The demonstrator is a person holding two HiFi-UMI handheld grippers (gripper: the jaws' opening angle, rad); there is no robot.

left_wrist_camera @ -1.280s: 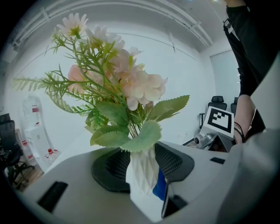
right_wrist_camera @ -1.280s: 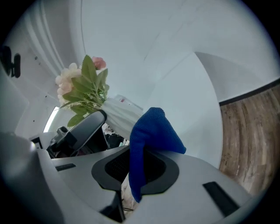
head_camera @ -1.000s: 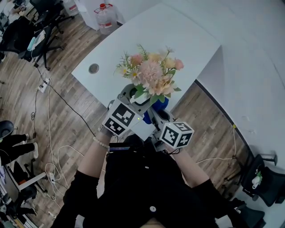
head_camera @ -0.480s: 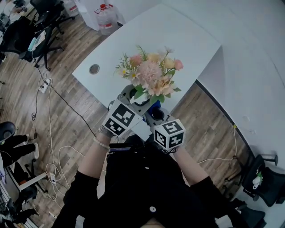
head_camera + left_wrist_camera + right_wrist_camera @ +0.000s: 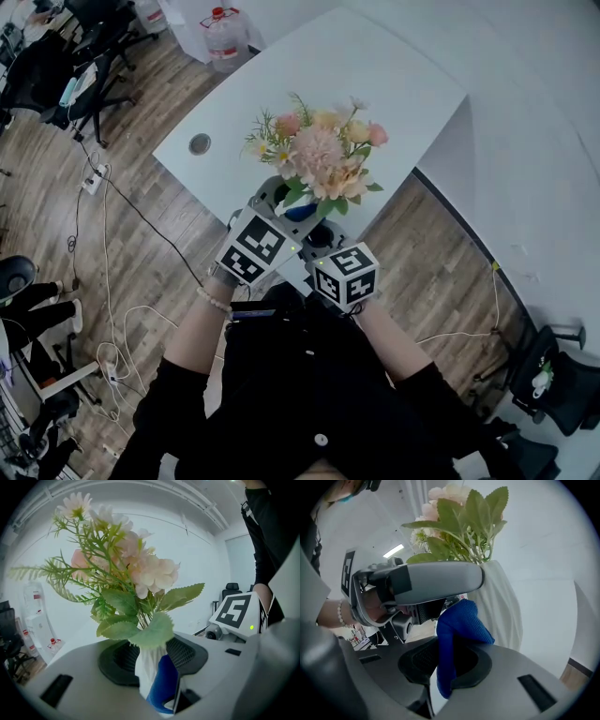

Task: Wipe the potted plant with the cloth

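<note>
1. Table [image 5: 375,84]: white. The plant [image 5: 314,159] sits over its near edge, upright, long axis vertical, blooms pointing up.
2. Left gripper [image 5: 150,679]: jaws clamped on the plant's white vase [image 5: 146,665], steadying it.
3. Right gripper [image 5: 450,663]: jaws pinch the blue cloth [image 5: 459,620], which presses against the vase's side.
4. Step: wiping the vase, it seems. The next move likely calls for rubbing the cloth around the wall without tipping the plant.

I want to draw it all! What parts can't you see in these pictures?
Bottom of the vase: left gripper view, hidden behind the left gripper's own body.
The cloth: head view, only a blue sliver shows under the flowers.
Whether the vase stands on the table: no view shows underneath it.
</note>
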